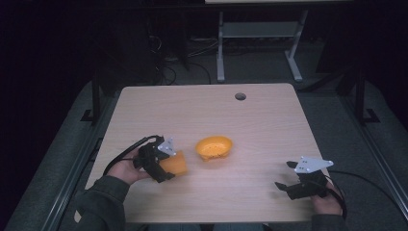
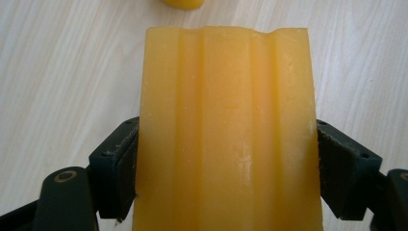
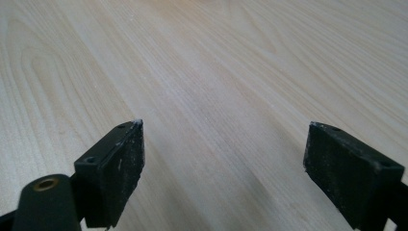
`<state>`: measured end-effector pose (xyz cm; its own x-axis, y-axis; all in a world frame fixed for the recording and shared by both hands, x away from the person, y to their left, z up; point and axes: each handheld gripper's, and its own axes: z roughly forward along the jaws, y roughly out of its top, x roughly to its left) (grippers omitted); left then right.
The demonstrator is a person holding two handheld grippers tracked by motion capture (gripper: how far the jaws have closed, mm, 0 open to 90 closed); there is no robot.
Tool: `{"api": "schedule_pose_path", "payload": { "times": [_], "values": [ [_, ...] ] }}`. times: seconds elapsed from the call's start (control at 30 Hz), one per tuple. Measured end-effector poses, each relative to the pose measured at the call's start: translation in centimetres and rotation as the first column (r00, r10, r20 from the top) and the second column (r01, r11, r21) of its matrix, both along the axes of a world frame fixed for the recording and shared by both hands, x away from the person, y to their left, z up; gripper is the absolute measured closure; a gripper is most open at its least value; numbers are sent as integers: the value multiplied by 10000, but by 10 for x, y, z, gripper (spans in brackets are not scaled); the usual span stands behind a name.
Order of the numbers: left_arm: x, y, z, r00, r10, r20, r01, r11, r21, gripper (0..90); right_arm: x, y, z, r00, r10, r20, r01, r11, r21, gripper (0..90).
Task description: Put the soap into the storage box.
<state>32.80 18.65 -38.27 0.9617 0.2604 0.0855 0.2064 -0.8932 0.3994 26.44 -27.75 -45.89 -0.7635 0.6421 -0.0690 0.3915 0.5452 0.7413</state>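
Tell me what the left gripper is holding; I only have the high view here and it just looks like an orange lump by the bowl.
Observer: The left gripper is shut on a ridged orange block, a jaw pressed against each side.
Operator: Is the block's surface smooth?
Observer: No, lengthwise grooves run along its face, with pale scuffs.
Operator: And the right gripper, anything in it?
Observer: The right gripper is open, bare table between its jaws.
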Motion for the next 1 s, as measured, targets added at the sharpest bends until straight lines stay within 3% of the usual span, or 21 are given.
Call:
{"api": "schedule_pose_path", "payload": {
  "times": [0.73, 1.0],
  "values": [
    [33, -44, 19, 9958, -914, 114, 913, 9958, 49, 210, 2, -4, 0, 9999, -122, -65, 123, 9998, 151, 137],
    [47, -60, 25, 9936, -1128, -13, 1128, 9936, -14, 210, 2, -5, 0, 9999, -170, -15, 170, 9996, 219, 137]
  ]
}}
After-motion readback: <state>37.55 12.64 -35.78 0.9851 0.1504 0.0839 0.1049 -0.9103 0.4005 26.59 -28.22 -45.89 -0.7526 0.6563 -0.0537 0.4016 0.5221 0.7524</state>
